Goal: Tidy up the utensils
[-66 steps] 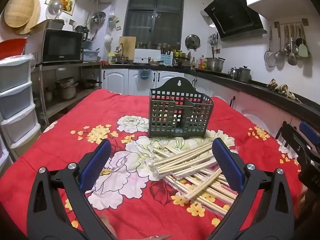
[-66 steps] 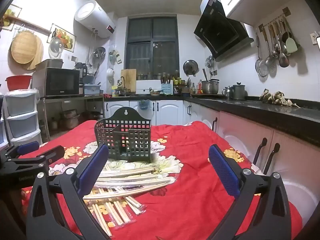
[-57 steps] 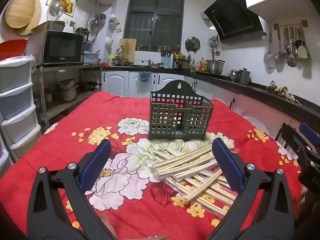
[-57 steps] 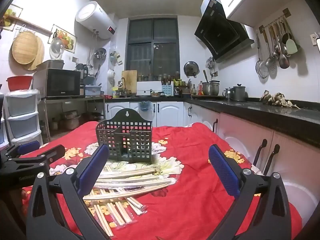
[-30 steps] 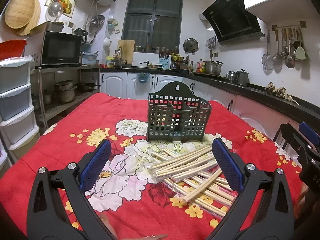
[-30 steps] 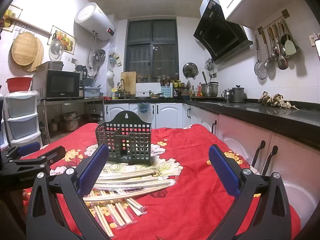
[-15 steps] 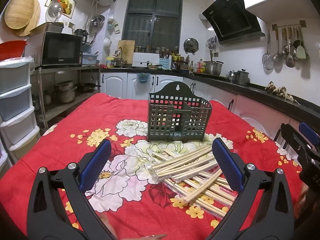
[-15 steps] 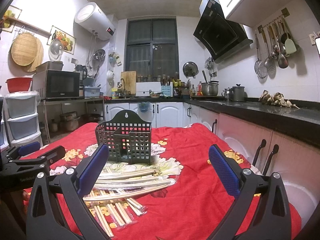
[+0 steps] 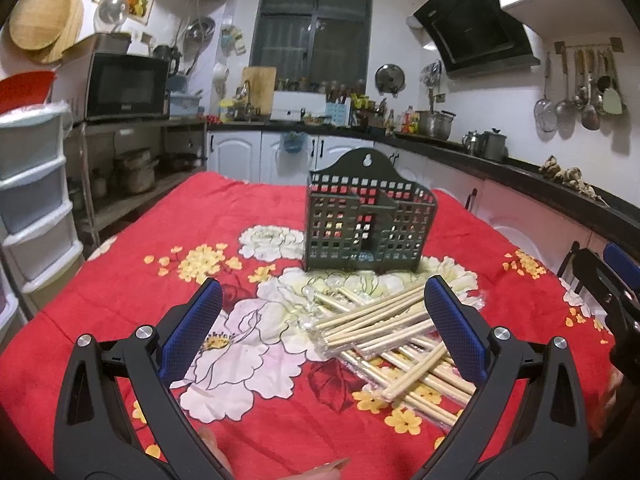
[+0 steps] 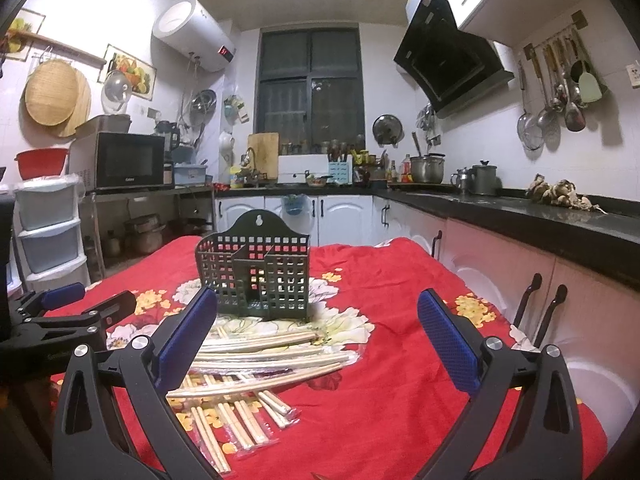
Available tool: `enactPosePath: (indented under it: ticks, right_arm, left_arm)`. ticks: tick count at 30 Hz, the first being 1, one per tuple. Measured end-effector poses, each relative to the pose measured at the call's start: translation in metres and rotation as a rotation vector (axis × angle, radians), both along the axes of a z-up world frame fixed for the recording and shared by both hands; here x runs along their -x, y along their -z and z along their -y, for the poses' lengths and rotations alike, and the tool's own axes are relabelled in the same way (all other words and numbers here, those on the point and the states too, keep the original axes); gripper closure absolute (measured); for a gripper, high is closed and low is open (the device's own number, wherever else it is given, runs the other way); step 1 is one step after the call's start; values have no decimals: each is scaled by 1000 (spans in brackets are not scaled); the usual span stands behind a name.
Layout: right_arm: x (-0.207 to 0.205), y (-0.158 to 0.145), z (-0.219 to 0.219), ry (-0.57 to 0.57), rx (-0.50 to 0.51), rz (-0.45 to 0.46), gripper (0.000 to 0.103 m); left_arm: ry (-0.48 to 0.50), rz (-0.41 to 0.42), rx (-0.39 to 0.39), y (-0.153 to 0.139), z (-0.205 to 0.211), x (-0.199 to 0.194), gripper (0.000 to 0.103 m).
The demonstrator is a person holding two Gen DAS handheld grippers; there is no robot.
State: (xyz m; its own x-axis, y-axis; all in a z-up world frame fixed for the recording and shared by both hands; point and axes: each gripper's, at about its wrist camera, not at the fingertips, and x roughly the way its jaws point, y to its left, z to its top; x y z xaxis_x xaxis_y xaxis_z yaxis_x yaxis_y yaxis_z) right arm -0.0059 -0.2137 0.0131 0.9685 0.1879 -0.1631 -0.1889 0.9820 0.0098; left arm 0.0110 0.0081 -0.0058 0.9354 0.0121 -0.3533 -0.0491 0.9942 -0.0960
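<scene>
A dark green slotted utensil holder [image 9: 366,224] stands upright and empty on the red floral tablecloth [image 9: 140,272]; it also shows in the right wrist view [image 10: 256,276]. A pile of wooden chopsticks [image 9: 384,320], some in clear plastic sleeves, lies in front of it, also in the right wrist view [image 10: 260,360]. My left gripper [image 9: 320,316] is open and empty, hovering just short of the pile. My right gripper [image 10: 316,320] is open and empty, above the pile's right side. Each gripper shows at the other view's edge.
The table is ringed by kitchen: a drawer tower [image 9: 32,192] and microwave shelf [image 9: 128,84] on the left, a black counter [image 10: 520,212] with cabinets on the right, hanging ladles [image 10: 556,92] above it. Bare tablecloth lies to the left and right of the pile.
Both views have shifted only slightly; the holder and chopsticks lie where they were. Both grippers stay open.
</scene>
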Motion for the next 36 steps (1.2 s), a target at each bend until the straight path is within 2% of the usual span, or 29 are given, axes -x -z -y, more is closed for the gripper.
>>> enactPosePath:
  ticks: [11, 20, 25, 28, 36]
  right_arm:
    - [-18, -9, -2, -60, 7, -52, 6]
    - [-39, -18, 1, -80, 21, -92, 6]
    - [-56, -17, 4, -76, 45, -140, 6]
    - [-69, -12, 6, -69, 53, -185, 6]
    - [-96, 3, 12, -46, 89, -280, 6]
  left_arm:
    - [-41, -43, 59, -10, -30, -8, 10]
    - [-6, -79, 110, -18, -58, -20, 10]
    - [52, -107, 86, -24, -64, -36, 10]
    - [119, -153, 108, -22, -64, -50, 11]
    - [291, -351, 237, 14, -63, -87, 47]
